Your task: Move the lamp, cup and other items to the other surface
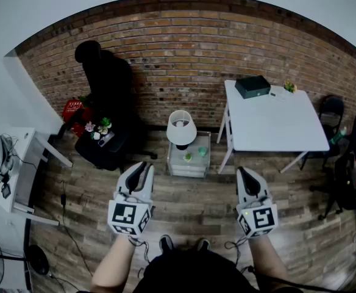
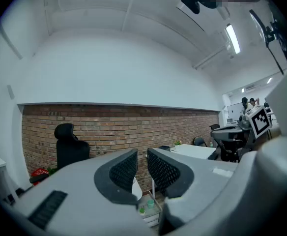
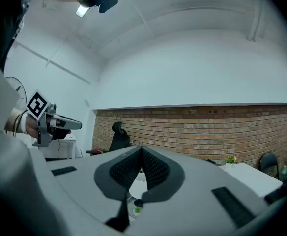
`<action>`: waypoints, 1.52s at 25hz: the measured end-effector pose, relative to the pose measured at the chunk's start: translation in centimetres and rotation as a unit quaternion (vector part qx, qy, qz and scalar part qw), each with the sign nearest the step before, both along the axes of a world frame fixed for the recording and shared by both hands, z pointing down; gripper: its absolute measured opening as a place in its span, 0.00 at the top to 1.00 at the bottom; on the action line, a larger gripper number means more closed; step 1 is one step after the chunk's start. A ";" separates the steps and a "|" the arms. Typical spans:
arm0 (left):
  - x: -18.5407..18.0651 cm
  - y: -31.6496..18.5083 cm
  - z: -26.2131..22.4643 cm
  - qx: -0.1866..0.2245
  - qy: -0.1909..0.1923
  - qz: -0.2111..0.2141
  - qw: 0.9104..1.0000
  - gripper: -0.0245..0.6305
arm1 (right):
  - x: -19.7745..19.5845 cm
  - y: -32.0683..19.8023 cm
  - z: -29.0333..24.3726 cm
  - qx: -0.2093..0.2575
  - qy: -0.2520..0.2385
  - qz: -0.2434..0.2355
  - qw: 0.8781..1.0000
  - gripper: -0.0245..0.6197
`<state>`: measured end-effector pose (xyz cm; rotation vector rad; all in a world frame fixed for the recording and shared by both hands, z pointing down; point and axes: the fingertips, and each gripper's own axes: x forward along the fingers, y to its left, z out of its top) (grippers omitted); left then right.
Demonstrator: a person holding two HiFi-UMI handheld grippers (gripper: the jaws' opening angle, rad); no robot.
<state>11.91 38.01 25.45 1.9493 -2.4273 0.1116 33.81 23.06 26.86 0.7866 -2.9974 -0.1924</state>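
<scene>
A white lamp (image 1: 181,127) stands on a small low side table (image 1: 190,163) against the brick wall, with a green cup (image 1: 202,152) and a tiny potted plant (image 1: 188,157) beside it. To the right is a white table (image 1: 275,124) that carries a dark box (image 1: 253,86) and a small plant (image 1: 289,86). My left gripper (image 1: 145,166) (image 2: 142,154) and right gripper (image 1: 242,171) (image 3: 142,152) are held level, well short of the side table, both shut and empty. Past the left gripper's fingers I see the cup (image 2: 150,203).
A black office chair (image 1: 108,78) stands at the back left, with a red basket (image 1: 72,110) and a small bunch of flowers (image 1: 99,129) by it. A white desk with cables (image 1: 7,163) is at far left, and a fan (image 1: 1,267) stands below it. Dark chairs (image 1: 348,176) stand at right.
</scene>
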 end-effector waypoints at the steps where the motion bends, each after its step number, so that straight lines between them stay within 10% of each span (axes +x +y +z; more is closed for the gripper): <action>1: 0.1 0.0 0.0 -0.001 -0.001 0.001 1.000 0.87 | 0.0 0.1 0.0 -0.002 0.001 0.001 1.000 0.96; 13: 1.5 -0.7 0.4 0.007 0.012 -0.006 1.000 0.86 | 1.3 -1.6 0.1 -0.032 -0.029 -0.005 0.999 0.95; 17: 2.8 -1.3 0.9 -0.001 0.009 -0.016 1.000 0.62 | 2.4 -2.8 0.1 -0.039 -0.037 -0.015 0.998 0.68; 25: 5.1 -1.7 1.6 -0.015 0.010 -0.033 0.999 0.61 | 4.2 -5.1 1.2 -0.053 -0.040 -0.020 0.998 0.66; 38: -3.9 -7.0 6.7 -0.032 0.052 -0.026 0.998 0.61 | -3.3 -10.0 4.8 -0.074 -0.004 -0.003 0.997 0.67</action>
